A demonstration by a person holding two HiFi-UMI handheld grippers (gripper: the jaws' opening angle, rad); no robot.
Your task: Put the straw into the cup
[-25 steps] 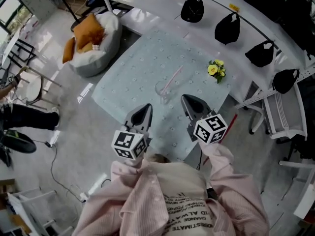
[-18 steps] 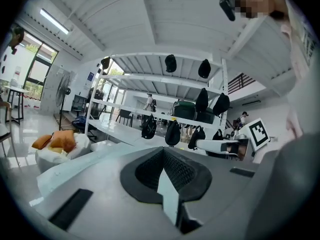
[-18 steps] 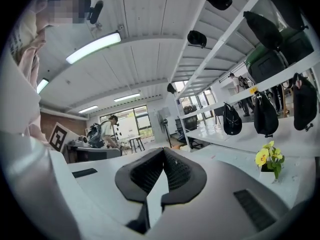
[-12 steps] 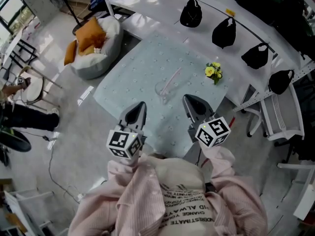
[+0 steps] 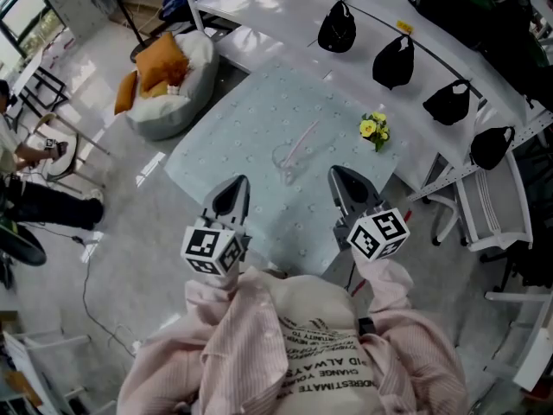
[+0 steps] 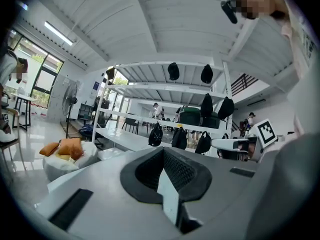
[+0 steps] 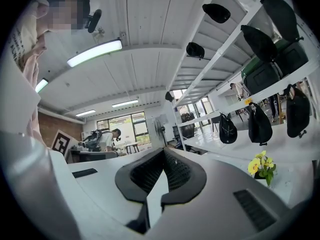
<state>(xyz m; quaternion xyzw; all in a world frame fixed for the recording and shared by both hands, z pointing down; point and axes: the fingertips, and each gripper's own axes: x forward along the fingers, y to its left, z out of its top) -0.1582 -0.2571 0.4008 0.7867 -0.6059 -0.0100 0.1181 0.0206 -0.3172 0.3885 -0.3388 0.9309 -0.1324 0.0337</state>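
Pale green cloth (image 5: 233, 145) covers the table at the centre of the head view. On it stands a clear cup (image 5: 285, 157), and a thin pale straw (image 5: 304, 135) appears to lean out of it toward the upper right. The straw looks already in, though both are small here. Flowers (image 5: 374, 127) lie well apart to the right.

The left gripper (image 5: 229, 199) and right gripper (image 5: 346, 187) hang at lower middle, below the cup. Each is clenched on nothing, and neither touches cup or straw.

The straw looks very light, thin and bendy, easily crushed or flicked away, so a soft pinch at mid-length would suit. The cup seems light, smooth and tippy, best steadied low on its wall.
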